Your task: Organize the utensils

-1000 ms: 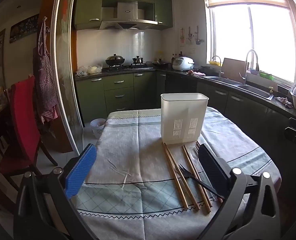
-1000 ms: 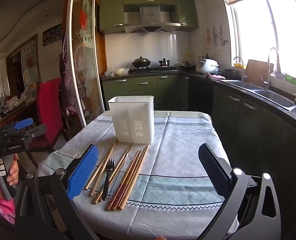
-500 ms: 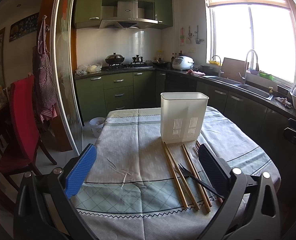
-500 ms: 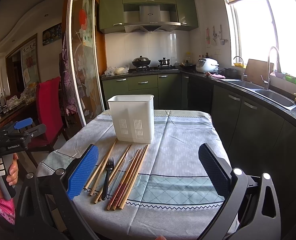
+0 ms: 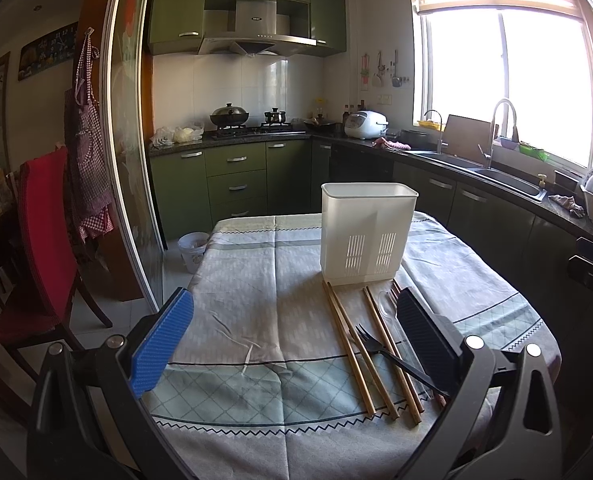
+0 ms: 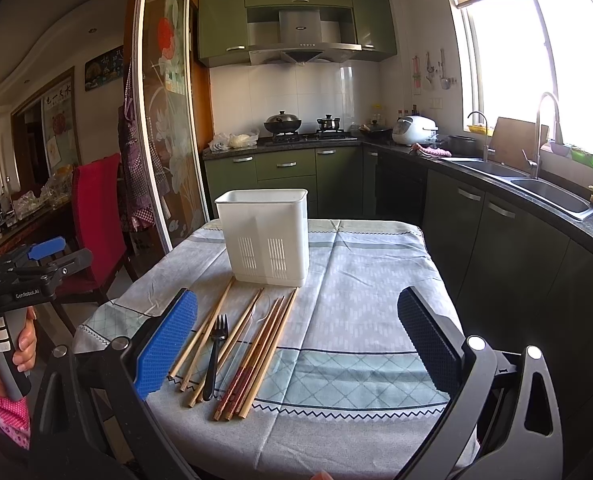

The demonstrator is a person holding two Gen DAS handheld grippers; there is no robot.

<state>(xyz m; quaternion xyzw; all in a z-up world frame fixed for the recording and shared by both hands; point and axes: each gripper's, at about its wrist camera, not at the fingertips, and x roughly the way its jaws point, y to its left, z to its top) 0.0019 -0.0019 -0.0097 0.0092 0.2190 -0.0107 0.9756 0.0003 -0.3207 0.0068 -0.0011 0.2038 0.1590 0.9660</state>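
My left hand-held gripper [image 5: 294, 334] spread wide, holding nothing | right hand-held gripper [image 6: 296, 334] likewise | chopsticks [image 6: 256, 344] and black fork [image 6: 215, 354] flat on desk [image 6: 360, 280] ahead, handles toward me for pickup | white holder [image 6: 266, 248] just beyond, upright to receive them.

The left gripper [image 5: 294, 344] has its fingers wide apart over bare tablecloth [image 5: 256, 280], so it has room straight ahead. The chopsticks [image 5: 348, 344] and black fork [image 5: 380, 350] lie by its right finger. The white utensil holder [image 5: 368, 232] stands past them. The right gripper [image 6: 296, 344] is spread wide too. Bare cloth lies ahead, sticks by its left finger.
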